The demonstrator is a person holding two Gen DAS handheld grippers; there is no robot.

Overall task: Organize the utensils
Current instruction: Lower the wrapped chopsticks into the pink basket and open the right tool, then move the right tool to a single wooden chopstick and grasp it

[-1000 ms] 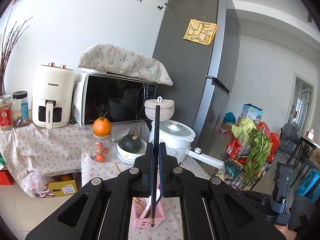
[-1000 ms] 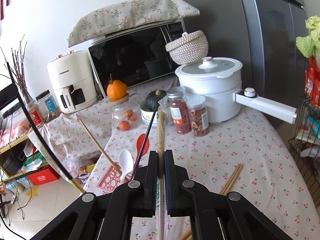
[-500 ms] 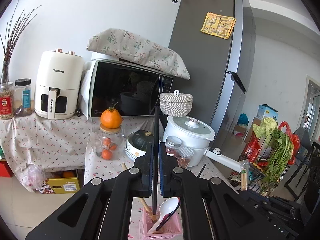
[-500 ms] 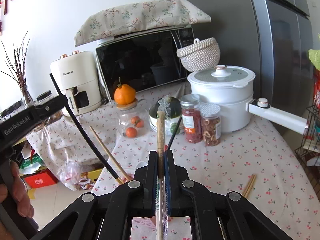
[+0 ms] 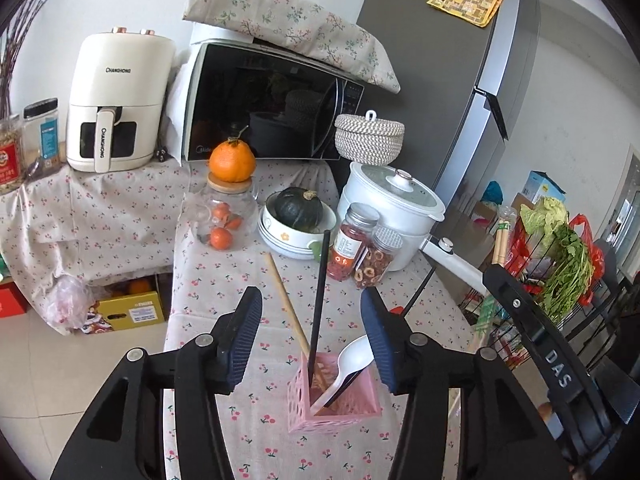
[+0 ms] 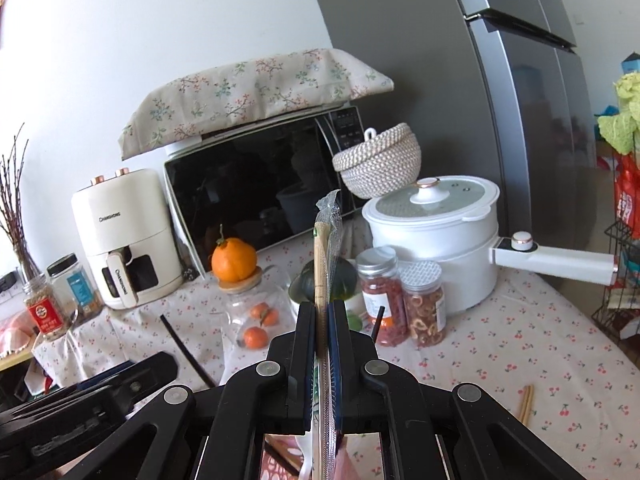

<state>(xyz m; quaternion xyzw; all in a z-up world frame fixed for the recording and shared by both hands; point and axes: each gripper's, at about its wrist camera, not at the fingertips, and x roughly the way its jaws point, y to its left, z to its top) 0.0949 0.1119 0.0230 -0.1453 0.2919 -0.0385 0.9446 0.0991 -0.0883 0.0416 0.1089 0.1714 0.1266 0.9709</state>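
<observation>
A pink lattice utensil holder [image 5: 336, 404] stands on the cherry-print tablecloth [image 5: 224, 304]. In it stand a black chopstick [image 5: 319, 300], a wooden chopstick [image 5: 286, 300] and a white spoon [image 5: 348, 364]. My left gripper [image 5: 312, 340] is open, its jaws apart on either side of the black chopstick, just above the holder. My right gripper [image 6: 322, 340] is shut on a pair of wooden chopsticks in a clear plastic sleeve [image 6: 325, 256], held upright above the holder. The right gripper's body also shows in the left wrist view [image 5: 532, 332].
Behind the holder stand two spice jars [image 5: 366, 248], a white pot [image 5: 392, 208], a bowl with a green squash [image 5: 298, 220] and a glass jar topped by an orange [image 5: 230, 200]. Loose wooden chopsticks [image 6: 526, 402] lie on the cloth at right. A microwave [image 5: 272, 100] and fridge stand behind.
My left gripper has opened and let go of the black chopstick, which now stands in the pink holder. The right gripper has moved in over the holder with its sleeved chopsticks.
</observation>
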